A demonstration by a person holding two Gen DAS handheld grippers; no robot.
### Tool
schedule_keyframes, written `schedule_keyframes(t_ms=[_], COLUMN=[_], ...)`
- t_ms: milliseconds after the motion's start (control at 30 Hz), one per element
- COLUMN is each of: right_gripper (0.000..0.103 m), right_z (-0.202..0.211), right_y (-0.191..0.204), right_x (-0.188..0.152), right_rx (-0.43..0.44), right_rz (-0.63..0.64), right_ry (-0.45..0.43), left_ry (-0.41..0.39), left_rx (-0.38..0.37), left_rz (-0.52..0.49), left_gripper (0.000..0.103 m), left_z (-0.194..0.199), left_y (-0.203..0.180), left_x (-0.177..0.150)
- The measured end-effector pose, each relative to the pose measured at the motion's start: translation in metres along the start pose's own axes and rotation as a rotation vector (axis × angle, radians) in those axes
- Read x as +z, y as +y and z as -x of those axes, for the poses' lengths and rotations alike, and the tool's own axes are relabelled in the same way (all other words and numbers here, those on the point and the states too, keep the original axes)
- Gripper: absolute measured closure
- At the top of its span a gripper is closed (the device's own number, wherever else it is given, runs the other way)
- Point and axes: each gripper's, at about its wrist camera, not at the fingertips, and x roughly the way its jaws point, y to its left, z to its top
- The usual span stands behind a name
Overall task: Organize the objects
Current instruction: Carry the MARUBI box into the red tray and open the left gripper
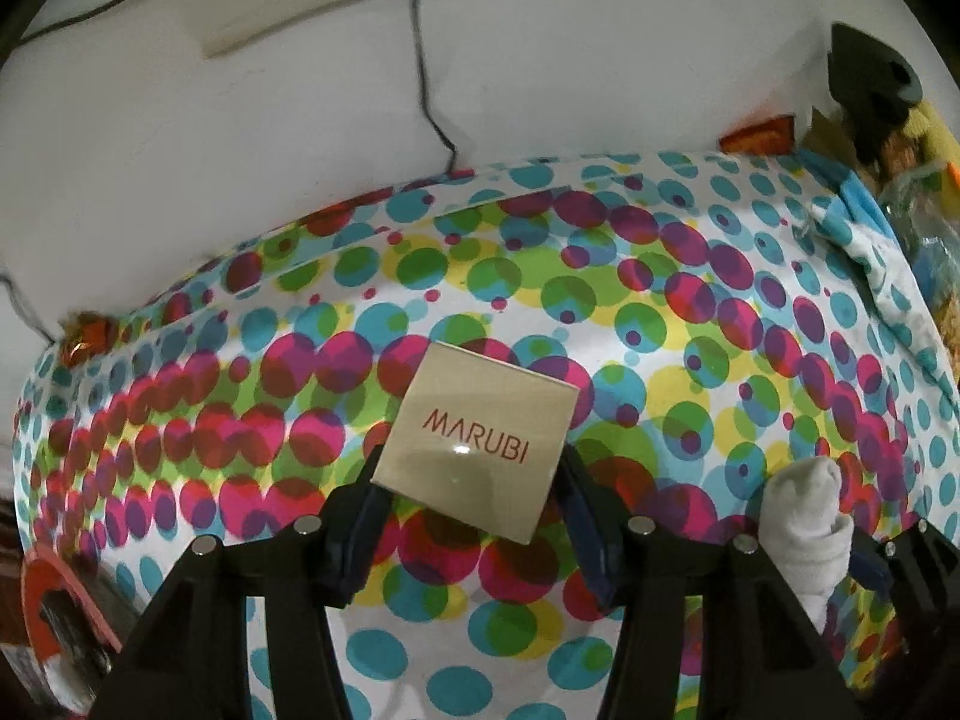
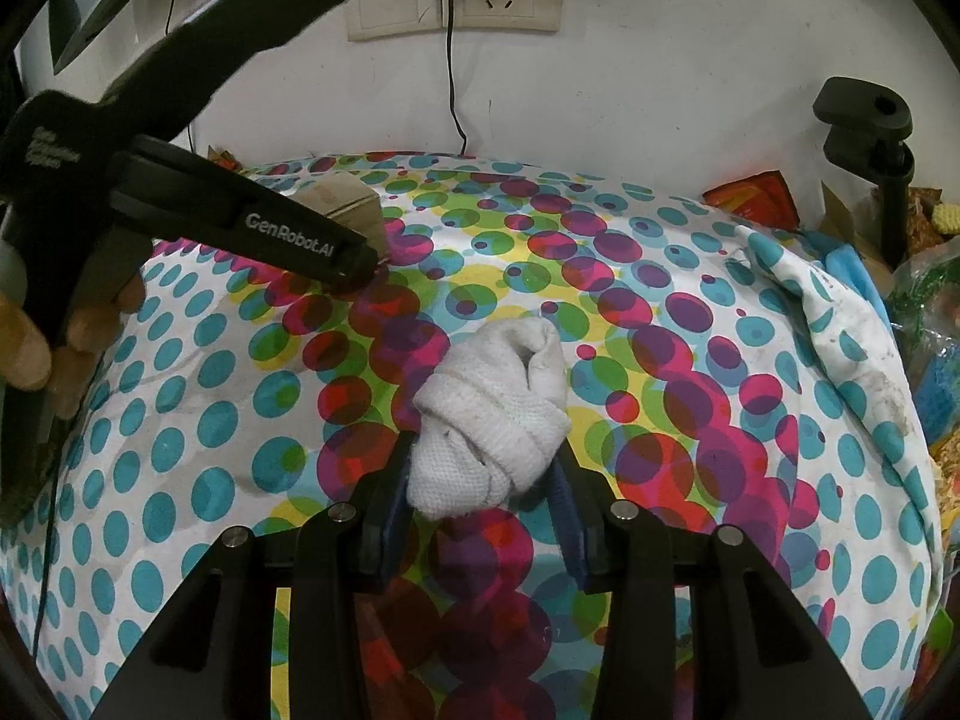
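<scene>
Left gripper [image 1: 468,480]: jaws partly closed, pads pressed against both sides of a gold "MARUBI" box [image 1: 477,441], held over the spotted cloth [image 1: 660,312]. Right gripper [image 2: 480,480]: jaws partly closed, clamped on a rolled white sock [image 2: 492,420], which juts forward between the fingers.

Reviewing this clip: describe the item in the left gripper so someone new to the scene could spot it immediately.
Start from the polka-dot cloth covering the surface below the white wall. Near its middle, the left gripper is shut on a small square beige box. It is the only flat, hard-edged item there and has MARUBI printed in red on its face, unlike the soft rolled white sock to its right.
</scene>
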Motion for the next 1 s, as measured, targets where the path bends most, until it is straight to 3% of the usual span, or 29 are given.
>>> schedule_keyframes(t_ms=[267, 667, 800, 1000], right_gripper=[0.063, 0.063, 0.062, 0.062], right_z=[0.000, 0.000, 0.000, 0.000], right_y=[0.000, 0.002, 0.003, 0.002], right_x=[0.000, 0.001, 0.001, 0.001], right_rx=[-0.002, -0.011, -0.012, -0.013], right_rz=[0.001, 0.006, 0.007, 0.008], right_ry=[0.000, 0.002, 0.002, 0.002], left_ry=[-0.004, -0.037, -0.042, -0.072], left_rx=[0.025, 0.032, 0.047, 0.082], left_rz=[0.064, 0.150, 0.156, 0.143], left_gripper=[0.048, 0.048, 0.048, 0.048], left_z=[0.026, 0.072, 0.071, 0.074], left_y=[0.014, 0.036, 0.032, 0.011], left_x=[-0.048, -0.090, -0.075, -0.090])
